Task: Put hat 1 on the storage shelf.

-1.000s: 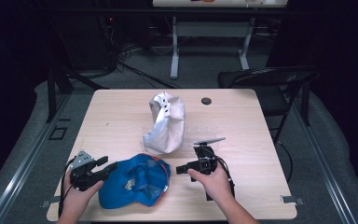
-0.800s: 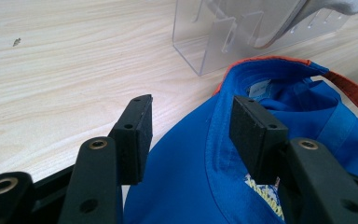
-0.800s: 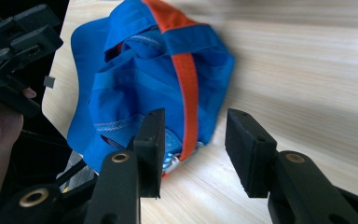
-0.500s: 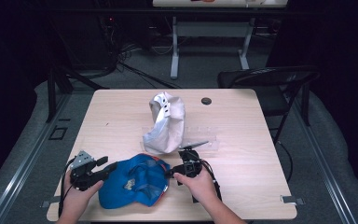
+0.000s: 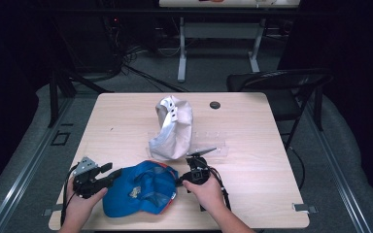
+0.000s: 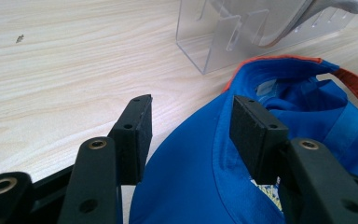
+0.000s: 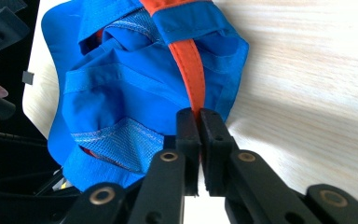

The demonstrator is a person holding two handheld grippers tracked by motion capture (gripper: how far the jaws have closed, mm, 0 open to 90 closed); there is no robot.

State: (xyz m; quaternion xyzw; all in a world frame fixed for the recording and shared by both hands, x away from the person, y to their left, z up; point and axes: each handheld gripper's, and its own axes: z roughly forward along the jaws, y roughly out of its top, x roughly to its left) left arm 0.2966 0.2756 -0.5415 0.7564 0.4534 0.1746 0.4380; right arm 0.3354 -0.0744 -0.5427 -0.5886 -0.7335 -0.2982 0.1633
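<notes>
A blue cap (image 5: 138,194) with an orange back strap (image 7: 193,65) lies upside down near the table's front edge. In the high view, my left gripper (image 5: 114,173) sits at the cap's left side. It is open, and in the left gripper view its jaws straddle the edge of the blue cap (image 6: 205,186) without pinching it. My right gripper (image 5: 179,180) is at the cap's right side. In the right gripper view the gripper (image 7: 198,116) is shut on the lower end of the orange strap.
A white cap (image 5: 172,128) rests on a clear plastic stand (image 5: 213,145) at mid table, just behind the blue cap. A small black disc (image 5: 215,105) lies near the far edge. A dark chair (image 5: 281,82) stands beyond the table's right corner.
My right gripper has moved left from open table to the back of the blue cap and has shut on its strap. The left gripper has stayed in place.
</notes>
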